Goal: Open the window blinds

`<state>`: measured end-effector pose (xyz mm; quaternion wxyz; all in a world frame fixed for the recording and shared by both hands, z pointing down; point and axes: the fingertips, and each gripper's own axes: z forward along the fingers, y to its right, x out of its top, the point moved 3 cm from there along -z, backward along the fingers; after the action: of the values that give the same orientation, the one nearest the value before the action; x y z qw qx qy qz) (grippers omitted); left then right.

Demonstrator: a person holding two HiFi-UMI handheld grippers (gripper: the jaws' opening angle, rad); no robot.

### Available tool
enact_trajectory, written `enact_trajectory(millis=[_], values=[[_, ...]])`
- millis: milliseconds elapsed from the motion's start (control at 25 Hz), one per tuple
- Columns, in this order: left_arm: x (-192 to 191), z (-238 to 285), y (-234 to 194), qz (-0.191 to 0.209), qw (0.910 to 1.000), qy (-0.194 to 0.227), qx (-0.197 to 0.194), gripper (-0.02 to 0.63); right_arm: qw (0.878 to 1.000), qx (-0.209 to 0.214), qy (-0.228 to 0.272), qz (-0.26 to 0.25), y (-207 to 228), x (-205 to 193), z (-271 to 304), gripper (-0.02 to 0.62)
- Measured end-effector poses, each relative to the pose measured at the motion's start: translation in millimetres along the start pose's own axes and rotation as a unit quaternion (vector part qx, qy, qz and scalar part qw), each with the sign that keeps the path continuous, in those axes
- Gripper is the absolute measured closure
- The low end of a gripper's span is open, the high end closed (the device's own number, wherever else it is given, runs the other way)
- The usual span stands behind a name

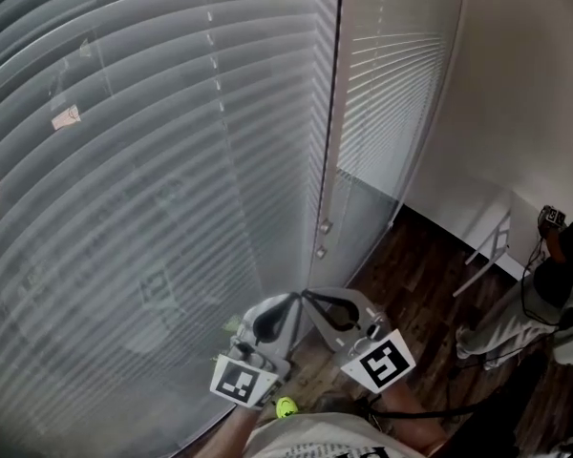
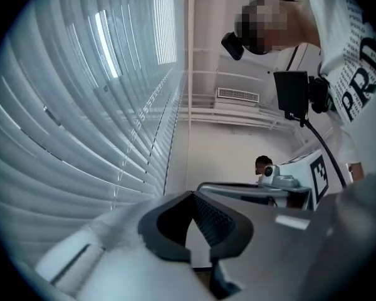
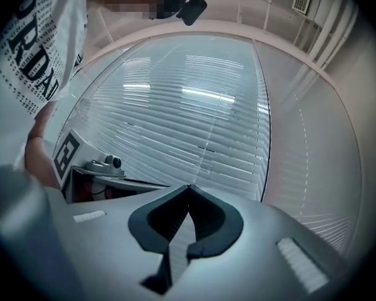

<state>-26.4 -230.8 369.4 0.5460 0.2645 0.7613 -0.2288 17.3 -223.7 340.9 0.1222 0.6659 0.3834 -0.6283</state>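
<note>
Blinds [image 1: 124, 160] beyond left gripper [image 1: 294, 298], right gripper [image 1: 307, 295], jaws closed

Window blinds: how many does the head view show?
2: the wide grey slatted blind at left, the narrower white slatted blind right of it; others may be hidden.

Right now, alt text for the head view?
The left gripper and right gripper, both shut and empty, sit low in frame with tips close together, facing lowered window blinds. Dark wood floor shows at right.
</note>
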Motion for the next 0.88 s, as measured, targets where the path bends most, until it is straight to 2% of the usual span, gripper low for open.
enact_trajectory(millis=[120,200,320,360,480,520,720,880], values=[[-24,14,-21,0.007,0.9999,0.004,0.008,0.614,1.0,0.01,0.001,0.0,15,-31,13,0.588],[-35,25,-30,0.019,0.9998,0.0,0.011,0.615,1.0,0.016,0.021,0.003,28,-38,20,0.588],[-37,43,-35,0.02,0.9991,0.002,0.038,0.615,0.999,0.03,0.031,0.007,48,-39,25,0.588],[-37,48,-37,0.024,0.9987,0.002,0.044,0.614,0.999,0.037,0.021,0.004,54,-43,25,0.588],[-46,64,-44,0.033,0.9984,-0.009,0.046,0.615,0.994,0.071,-0.076,-0.026,68,-75,22,0.588],[-51,69,-47,0.028,0.9984,-0.014,0.048,0.614,0.992,0.075,-0.092,-0.029,73,-84,22,0.588],[-69,85,-56,0.021,0.9972,-0.032,0.065,0.614,0.99,0.062,-0.116,-0.044,101,-110,27,0.588],[-74,92,-54,0.017,0.996,-0.036,0.08,0.614,0.982,0.055,-0.14,-0.117,119,-128,28,0.588]])
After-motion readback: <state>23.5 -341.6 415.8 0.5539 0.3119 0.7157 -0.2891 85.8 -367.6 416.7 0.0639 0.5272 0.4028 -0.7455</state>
